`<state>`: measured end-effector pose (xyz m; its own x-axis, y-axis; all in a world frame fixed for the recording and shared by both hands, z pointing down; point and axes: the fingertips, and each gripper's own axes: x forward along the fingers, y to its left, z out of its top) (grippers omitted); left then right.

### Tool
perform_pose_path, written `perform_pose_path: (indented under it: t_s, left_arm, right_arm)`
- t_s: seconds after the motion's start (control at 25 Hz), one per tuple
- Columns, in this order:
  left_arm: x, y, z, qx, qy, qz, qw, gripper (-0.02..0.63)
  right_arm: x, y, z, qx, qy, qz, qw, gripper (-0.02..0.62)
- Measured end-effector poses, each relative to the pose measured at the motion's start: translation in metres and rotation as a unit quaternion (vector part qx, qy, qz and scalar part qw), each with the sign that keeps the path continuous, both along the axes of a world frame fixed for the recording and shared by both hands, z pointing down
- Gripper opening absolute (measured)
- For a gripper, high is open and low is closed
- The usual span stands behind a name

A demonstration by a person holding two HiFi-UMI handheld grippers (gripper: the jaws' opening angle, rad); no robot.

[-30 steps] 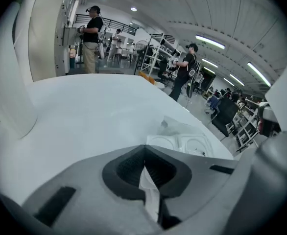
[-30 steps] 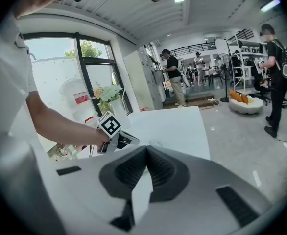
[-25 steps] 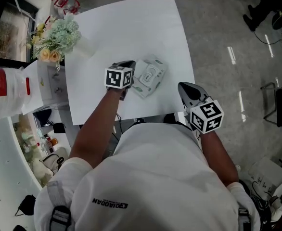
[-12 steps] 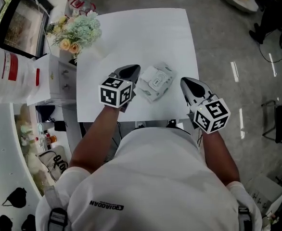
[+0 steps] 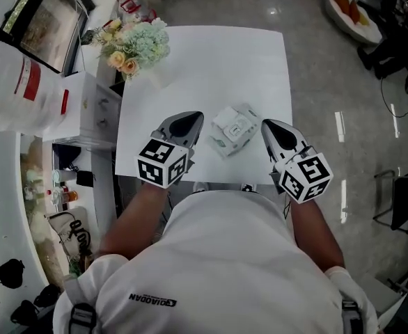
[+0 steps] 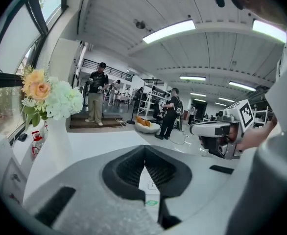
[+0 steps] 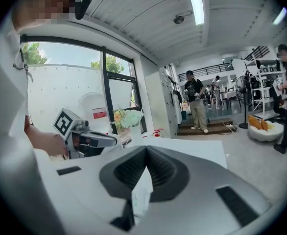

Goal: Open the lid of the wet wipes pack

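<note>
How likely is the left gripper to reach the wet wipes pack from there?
Likely yes: the left gripper hangs just beside the wet wipes pack, nothing between them, though its jaws are shut.

Bright strip lights (image 6: pixel 170 31) — fisheye edges, floor (image 5: pixel 329 68) glare.

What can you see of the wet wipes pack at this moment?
The wet wipes pack is a small, soft-looking pouch, pale grey-white with faint greenish print. It lies flat and turned at an angle on the white table, near the front edge. A white lid flap at its far-left end looks flipped open beside a rounded opening. It sits between the left gripper and the right gripper. Neither appears to touch it.
</note>
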<state>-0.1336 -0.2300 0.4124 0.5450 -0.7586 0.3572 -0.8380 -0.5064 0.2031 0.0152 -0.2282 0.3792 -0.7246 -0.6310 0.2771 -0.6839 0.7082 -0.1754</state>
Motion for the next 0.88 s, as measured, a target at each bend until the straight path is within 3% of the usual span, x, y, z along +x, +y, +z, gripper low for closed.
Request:
perform_pose_path:
  t_s: [0.88]
  left_arm:
    - [-0.005,0.039,-0.008,0.019,-0.011,0.003,0.9998,0.008]
  right_arm:
    - [-0.019,0.021,0.021,-0.017,-0.011,0.0,1.0,0.005]
